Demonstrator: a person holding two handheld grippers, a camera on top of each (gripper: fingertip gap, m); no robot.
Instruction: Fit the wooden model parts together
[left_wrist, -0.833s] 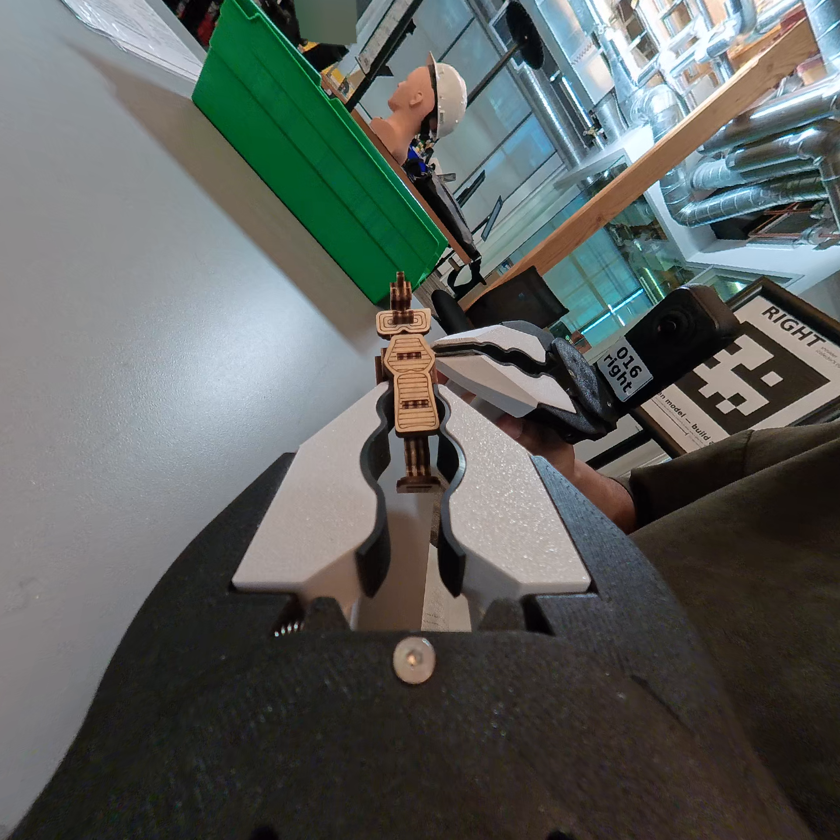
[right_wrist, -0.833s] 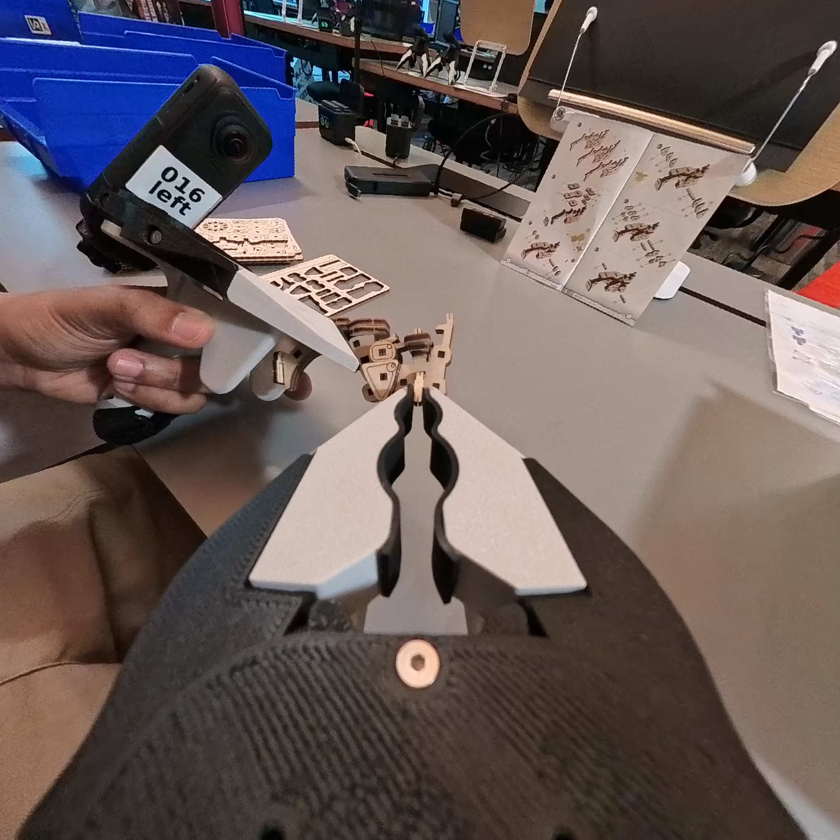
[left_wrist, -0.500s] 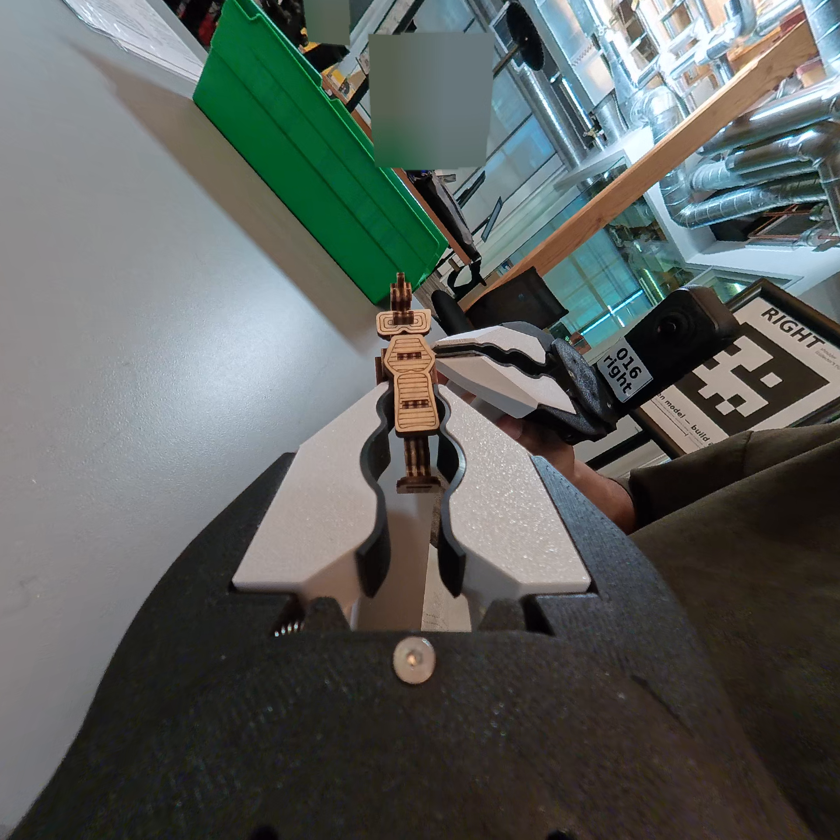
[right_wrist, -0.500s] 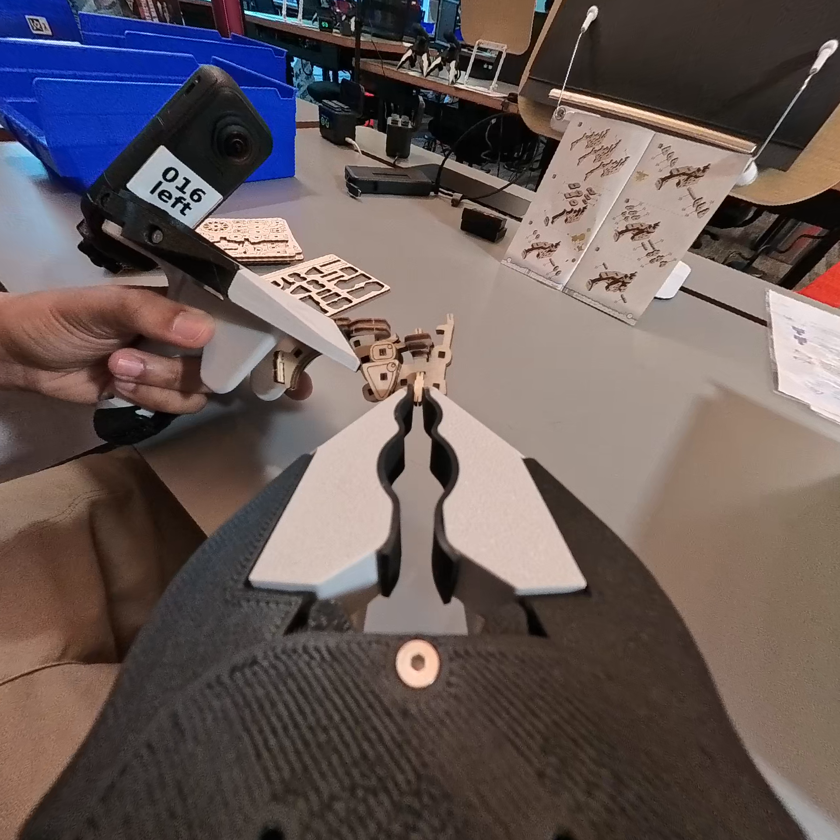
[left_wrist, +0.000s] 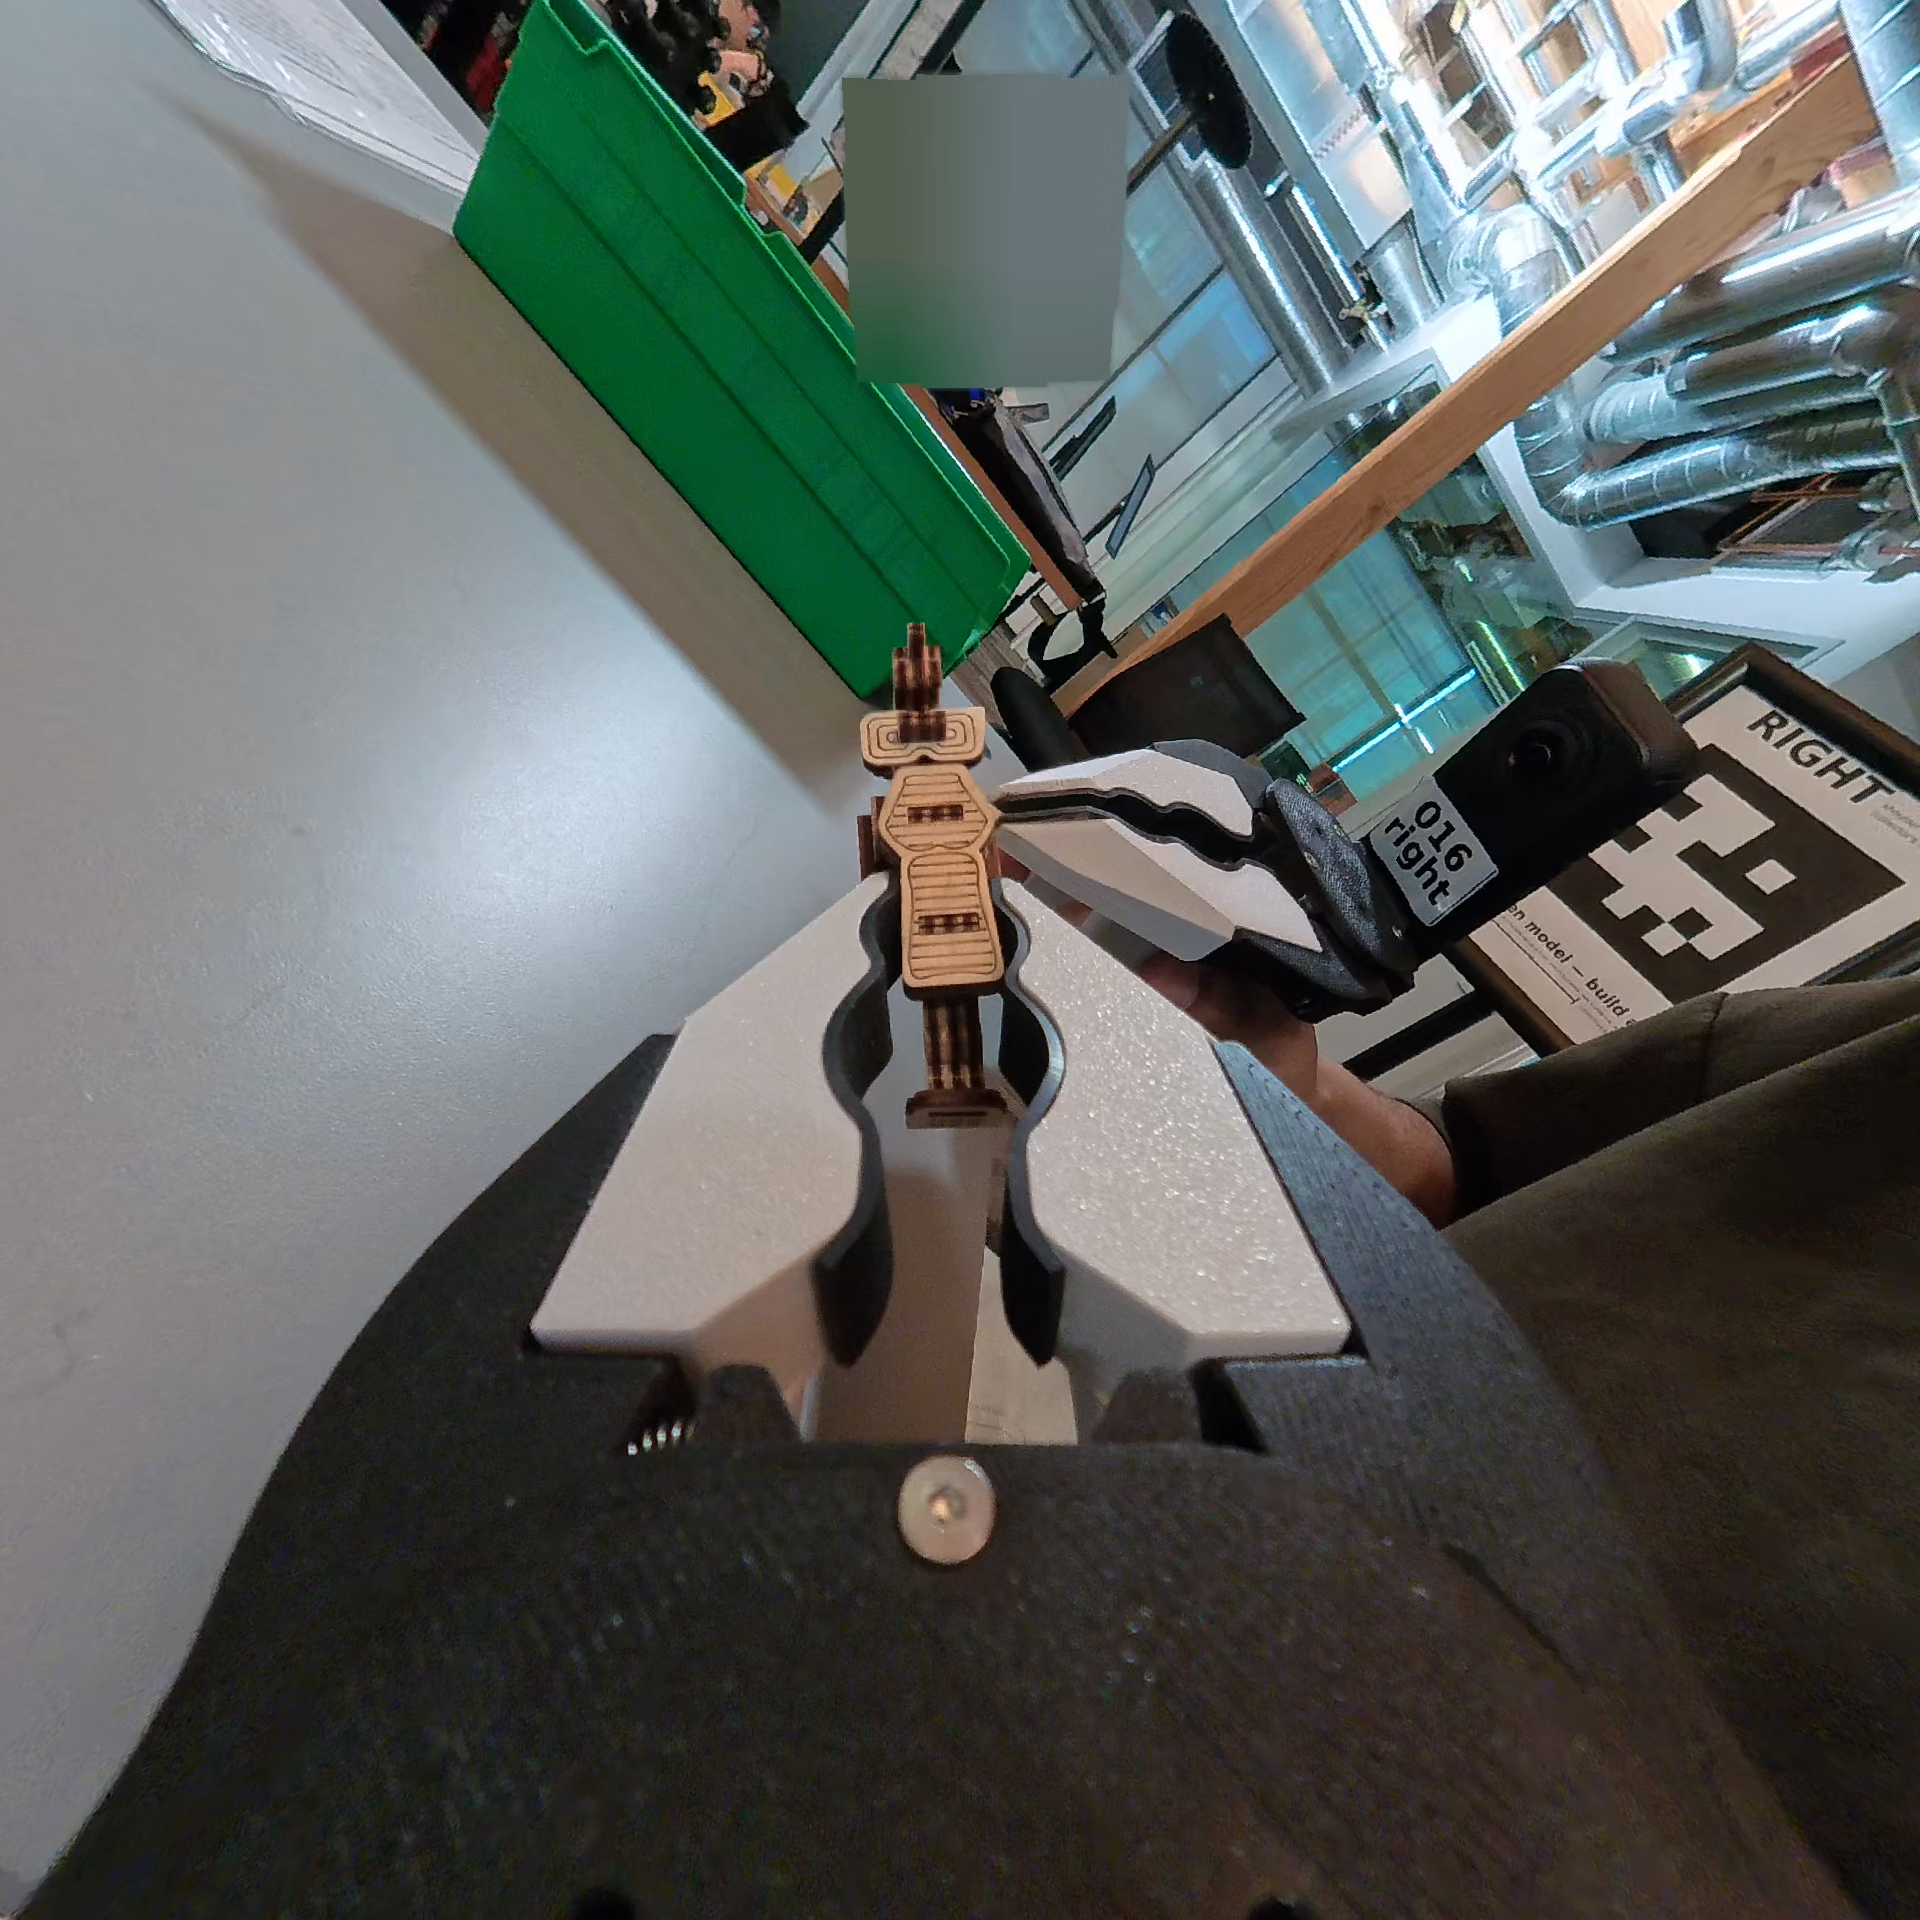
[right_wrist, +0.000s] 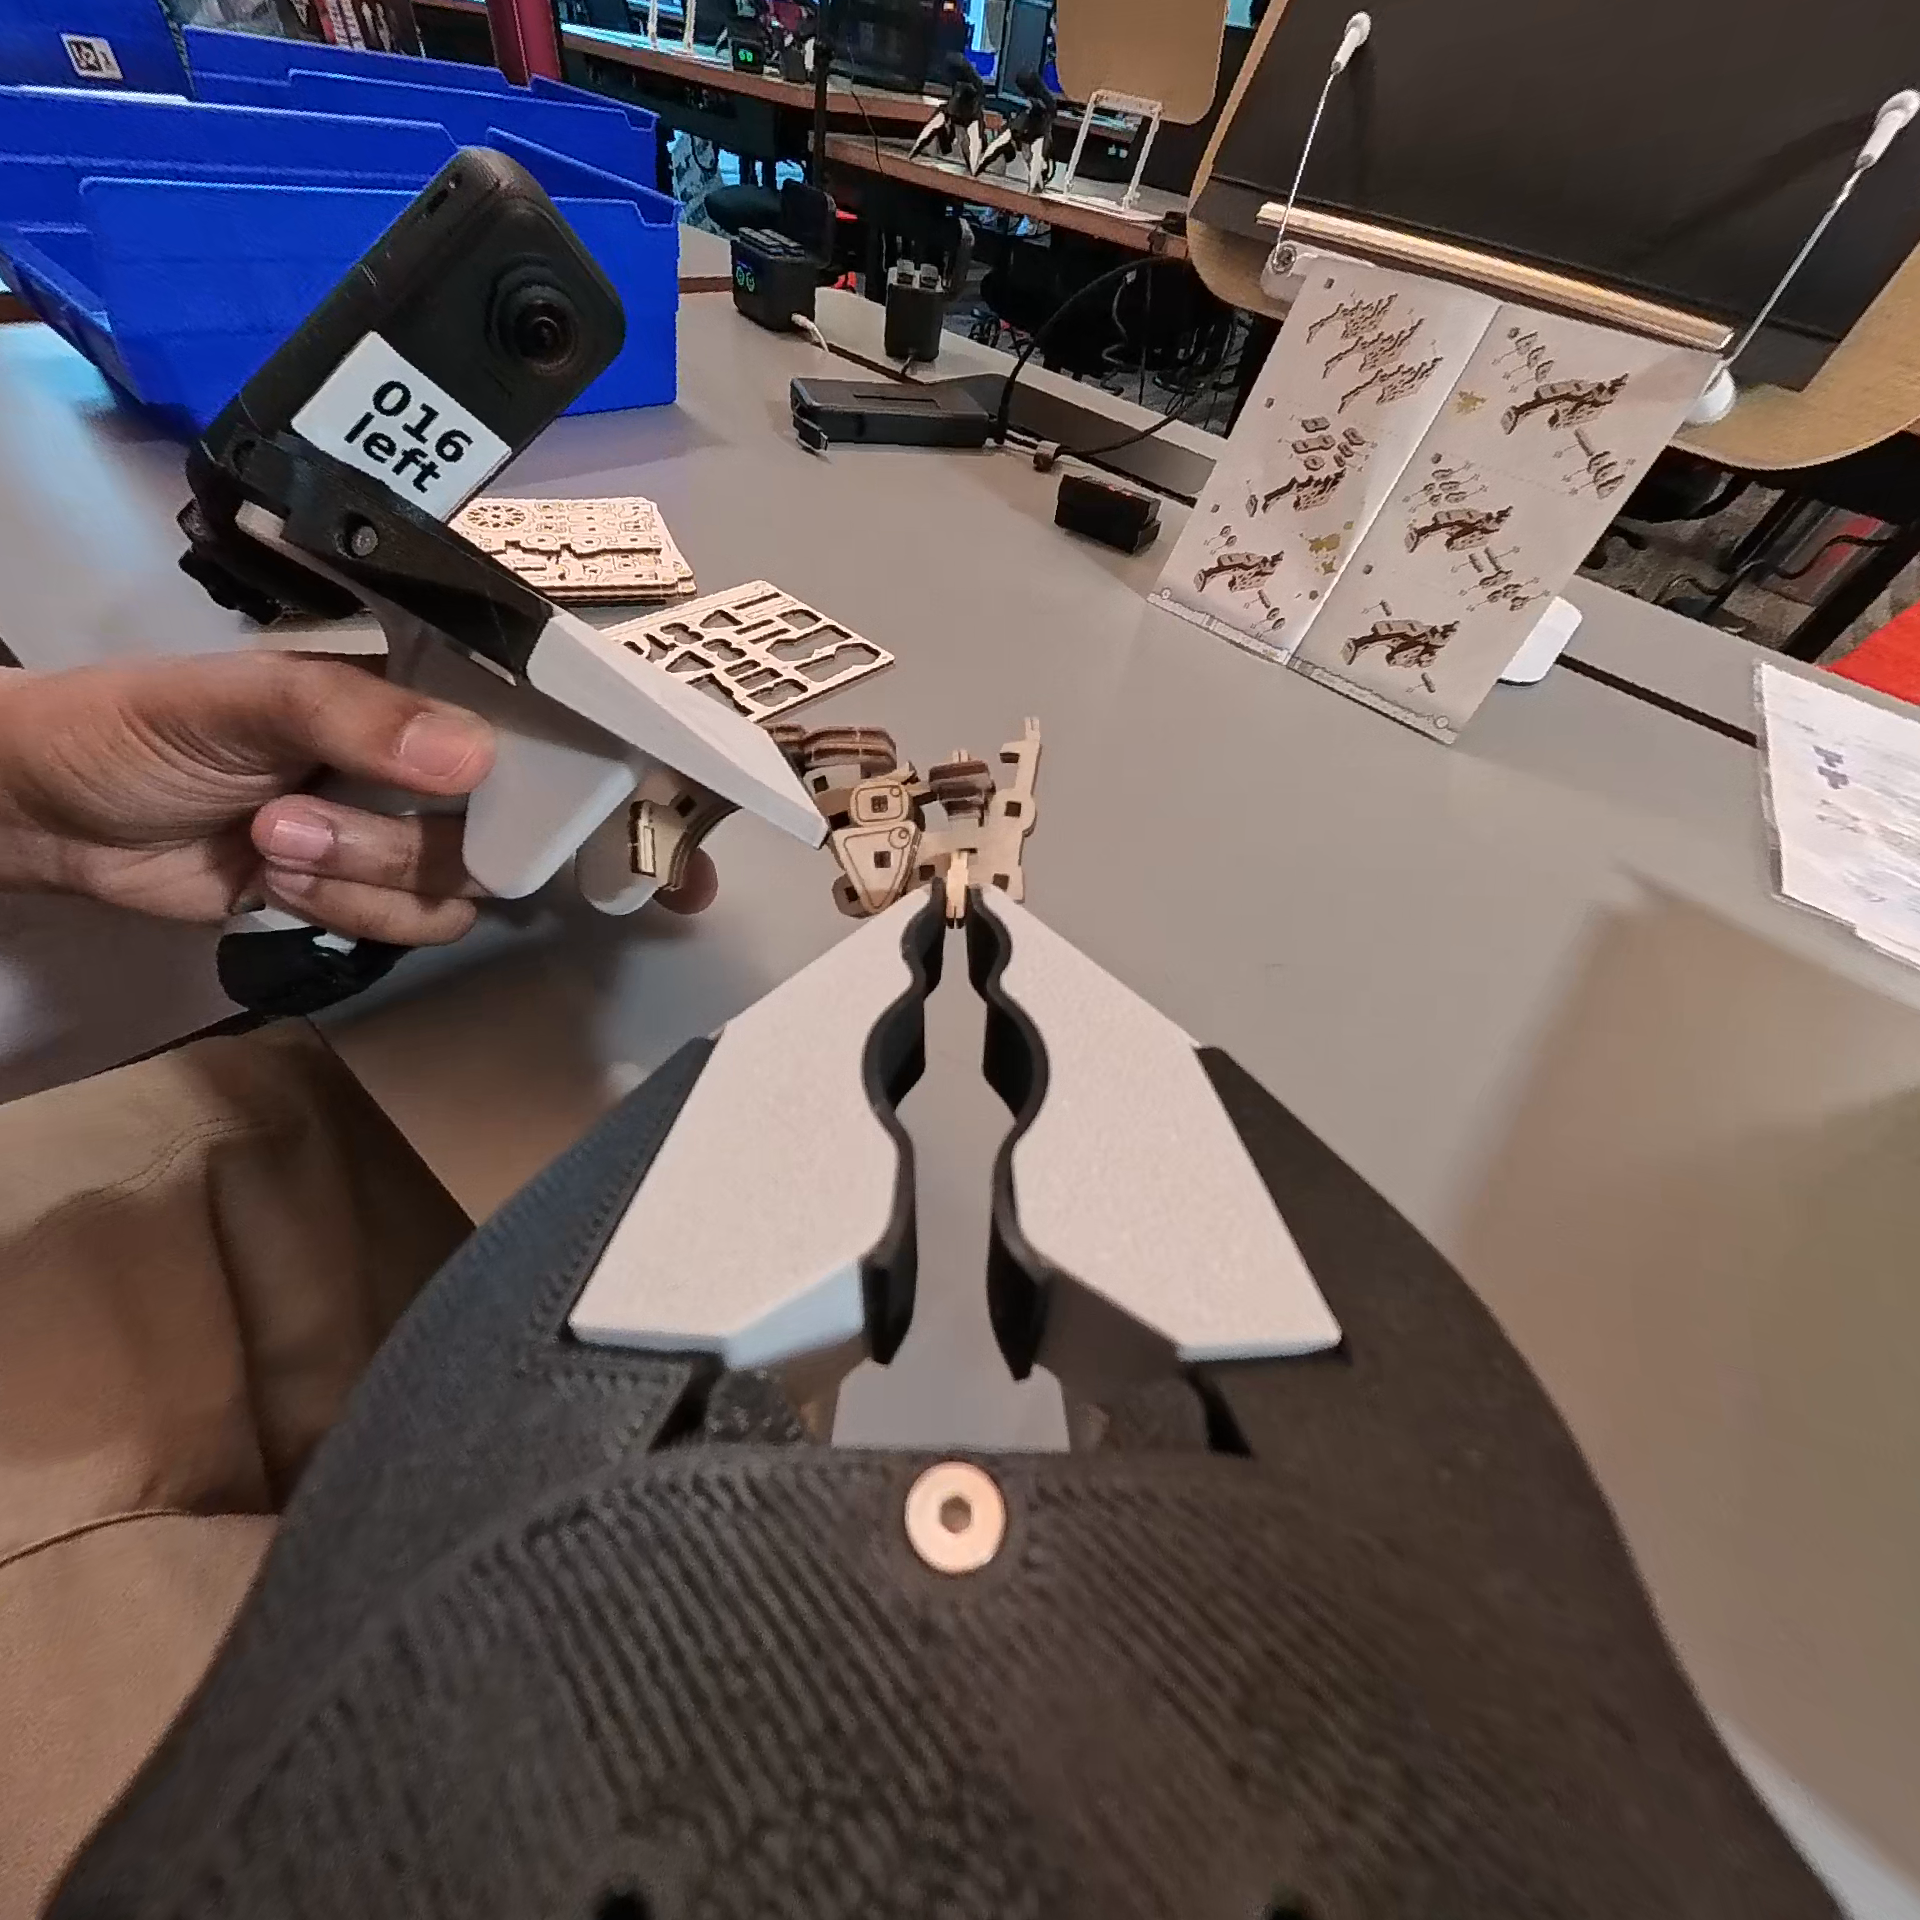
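Right wrist view, left to right. Stacked blue plastic bins (right_wrist: 312, 208) at the far left corner of the grey table (right_wrist: 1351, 883). A person's hand (right_wrist: 239, 790) holds the left gripper (right_wrist: 821, 821), white fingers on a black body; it is clamped on the pale laser-cut wooden model assembly (right_wrist: 883, 821), held in the air above the table. Behind it, two flat wooden part sheets (right_wrist: 758, 649) lie on the table, one a stack, one partly punched out. Centre: right gripper (right_wrist: 954, 904), fingers drawn together at the tips, pinching a thin wooden tab (right_wrist: 954, 888) at the assembly's near edge. Further right, a folded printed instruction sheet (right_wrist: 1403, 468) stands propped toward the far edge. White papers (right_wrist: 1839, 810) at the right edge.

Left wrist view: green plastic bin (left_wrist: 727, 364) on the table, upper left. Left gripper (left_wrist: 940, 914) closed on the engraved wooden body (left_wrist: 940, 883), which runs lengthwise between the fingers and projects past the tips. Right gripper (left_wrist: 1003, 816) meets it from the right side, tips together.
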